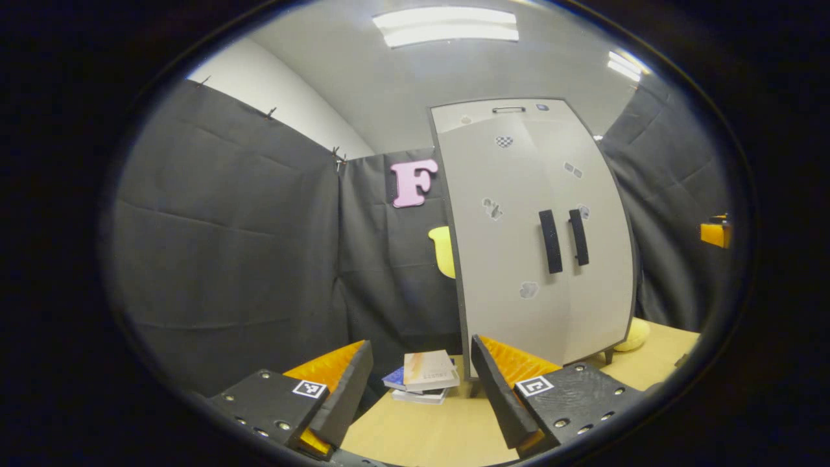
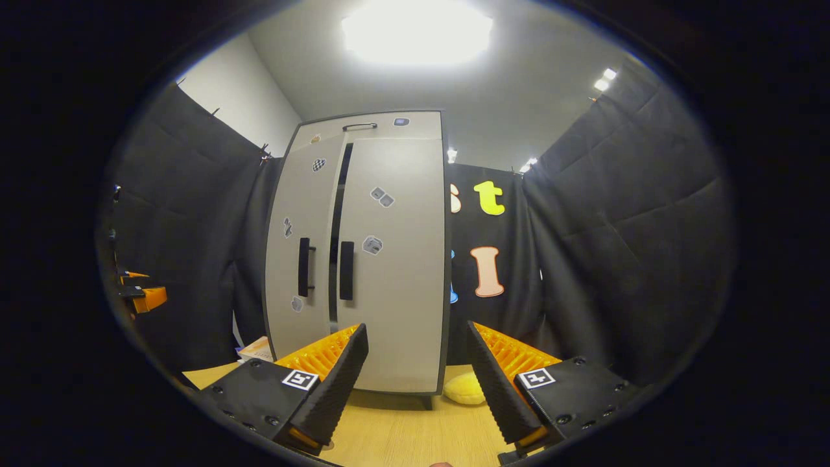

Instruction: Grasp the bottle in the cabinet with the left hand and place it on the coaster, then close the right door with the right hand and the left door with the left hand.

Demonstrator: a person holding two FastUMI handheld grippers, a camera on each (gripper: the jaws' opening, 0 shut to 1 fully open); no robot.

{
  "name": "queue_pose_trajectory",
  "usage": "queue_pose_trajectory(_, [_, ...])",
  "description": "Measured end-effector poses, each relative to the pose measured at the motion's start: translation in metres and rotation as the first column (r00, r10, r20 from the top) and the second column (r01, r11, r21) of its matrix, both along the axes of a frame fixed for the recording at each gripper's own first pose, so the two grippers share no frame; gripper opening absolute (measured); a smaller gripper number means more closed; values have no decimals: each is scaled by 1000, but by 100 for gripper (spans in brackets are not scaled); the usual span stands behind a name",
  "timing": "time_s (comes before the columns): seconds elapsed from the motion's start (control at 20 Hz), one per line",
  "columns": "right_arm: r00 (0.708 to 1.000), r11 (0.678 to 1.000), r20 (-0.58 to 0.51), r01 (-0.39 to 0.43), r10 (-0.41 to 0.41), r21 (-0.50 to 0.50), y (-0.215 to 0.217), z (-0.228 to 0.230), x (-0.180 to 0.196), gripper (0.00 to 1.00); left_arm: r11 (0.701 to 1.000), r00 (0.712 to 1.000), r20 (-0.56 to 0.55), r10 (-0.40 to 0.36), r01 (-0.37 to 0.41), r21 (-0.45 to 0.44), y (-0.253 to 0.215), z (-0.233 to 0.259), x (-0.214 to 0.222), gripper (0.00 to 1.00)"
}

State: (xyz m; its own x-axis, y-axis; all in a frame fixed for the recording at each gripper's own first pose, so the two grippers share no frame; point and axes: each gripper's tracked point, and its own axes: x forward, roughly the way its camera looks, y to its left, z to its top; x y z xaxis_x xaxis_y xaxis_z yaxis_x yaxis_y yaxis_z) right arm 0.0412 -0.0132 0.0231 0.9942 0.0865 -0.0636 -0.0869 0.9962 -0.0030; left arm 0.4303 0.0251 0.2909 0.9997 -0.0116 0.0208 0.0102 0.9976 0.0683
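A tall grey cabinet [image 1: 519, 259] with two black handles [image 1: 550, 241] stands on the wooden table, right of centre in the left gripper view. Its two doors look flush there. In the right gripper view the cabinet [image 2: 389, 259] shows a narrow dark slit [image 2: 337, 227] between the doors, so the left door stands slightly ajar. My left gripper [image 1: 421, 389] is open and holds nothing, a little short of the cabinet's left corner. My right gripper [image 2: 415, 383] is open too, facing the right door from close by. The inside of the cabinet is hidden.
A small stack of books [image 1: 425, 376] lies on the table [image 1: 441, 428] left of the cabinet. A yellow soft toy [image 2: 465, 388] rests at the cabinet's right foot. Black cloth walls close in on both sides. The other gripper's orange part [image 1: 715, 232] shows at the far right.
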Motion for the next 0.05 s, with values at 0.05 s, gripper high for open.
queue_pose_trajectory(0.05, [1000,1000,3,1,-1,0,0,1,1,96,1000,1000,2,1,-1,1,1,2,1,89])
